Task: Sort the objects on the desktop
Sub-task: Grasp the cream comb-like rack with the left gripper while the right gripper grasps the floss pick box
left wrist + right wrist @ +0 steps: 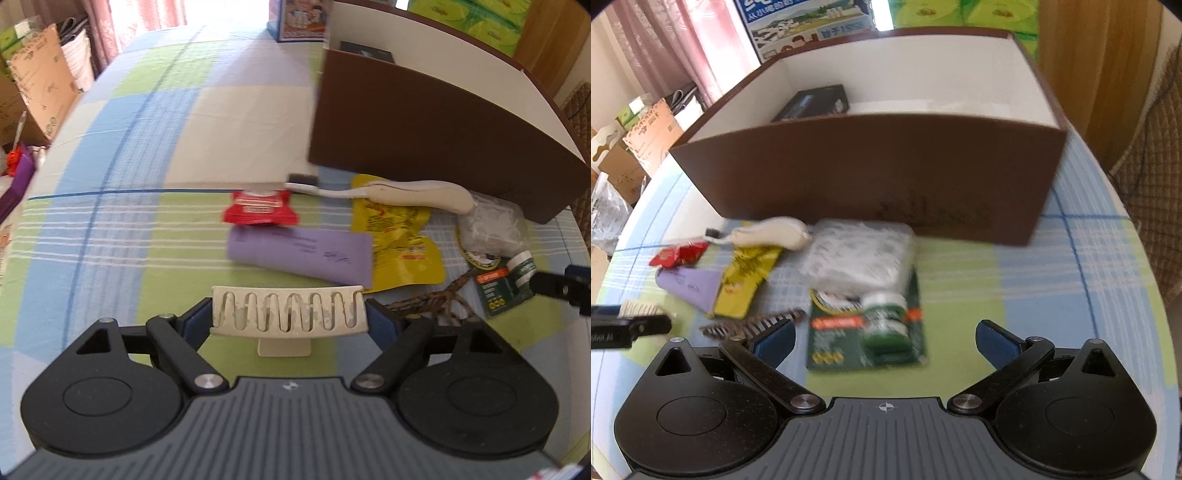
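Pink curtains [668, 48] hang behind stacked cardboard cartons [40, 85], with green printed cartons [476, 18] and a checked, quilted fabric [1148, 177] alongside.

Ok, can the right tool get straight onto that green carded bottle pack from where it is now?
Probably yes. The right tool is open and empty, with the green bottle pack lying flat on the cloth directly ahead between its fingers. Nothing covers the bottle; only the white plastic bag overlaps the card's far edge.

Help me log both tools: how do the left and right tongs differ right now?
The left tongs are shut on a white hair claw clip; the right tongs are open and empty. The left sits before the purple tube; the right hovers over the green carded pack. Both have blue pads.
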Action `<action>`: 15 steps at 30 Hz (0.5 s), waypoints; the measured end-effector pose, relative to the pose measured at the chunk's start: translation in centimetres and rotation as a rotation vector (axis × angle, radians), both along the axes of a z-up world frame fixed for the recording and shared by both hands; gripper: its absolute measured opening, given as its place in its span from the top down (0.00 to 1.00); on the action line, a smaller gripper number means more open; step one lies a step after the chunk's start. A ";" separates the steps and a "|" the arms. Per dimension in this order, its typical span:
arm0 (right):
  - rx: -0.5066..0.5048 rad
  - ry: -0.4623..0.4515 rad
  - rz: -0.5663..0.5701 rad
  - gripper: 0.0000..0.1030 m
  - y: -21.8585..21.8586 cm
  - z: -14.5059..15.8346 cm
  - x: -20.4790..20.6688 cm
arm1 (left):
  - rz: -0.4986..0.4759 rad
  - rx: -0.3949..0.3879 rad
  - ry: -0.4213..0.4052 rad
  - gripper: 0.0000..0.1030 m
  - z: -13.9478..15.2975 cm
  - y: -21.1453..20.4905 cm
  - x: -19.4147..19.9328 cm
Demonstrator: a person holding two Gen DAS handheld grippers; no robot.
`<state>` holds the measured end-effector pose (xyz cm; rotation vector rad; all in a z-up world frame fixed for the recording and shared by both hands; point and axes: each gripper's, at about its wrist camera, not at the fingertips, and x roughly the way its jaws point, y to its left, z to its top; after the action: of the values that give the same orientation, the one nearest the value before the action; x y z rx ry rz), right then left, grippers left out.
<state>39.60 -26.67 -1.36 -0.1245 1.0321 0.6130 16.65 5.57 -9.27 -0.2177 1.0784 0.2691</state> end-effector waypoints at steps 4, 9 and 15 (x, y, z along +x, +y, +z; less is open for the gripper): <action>-0.004 -0.017 0.004 0.02 2.3 -0.3 0.6 | 0.044 0.015 -0.008 0.20 0.6 1.3 -0.6; -0.016 -0.015 0.002 0.02 4.5 -1.2 1.4 | 0.096 0.044 -0.025 0.20 1.3 3.3 -0.8; -0.030 0.001 -0.034 0.02 5.8 -2.6 2.7 | 0.146 0.062 -0.039 0.20 1.8 5.5 -0.8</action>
<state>42.33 -20.91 -3.93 -0.1322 1.0430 0.5666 15.82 11.02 -7.45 -0.2449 1.0155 0.4270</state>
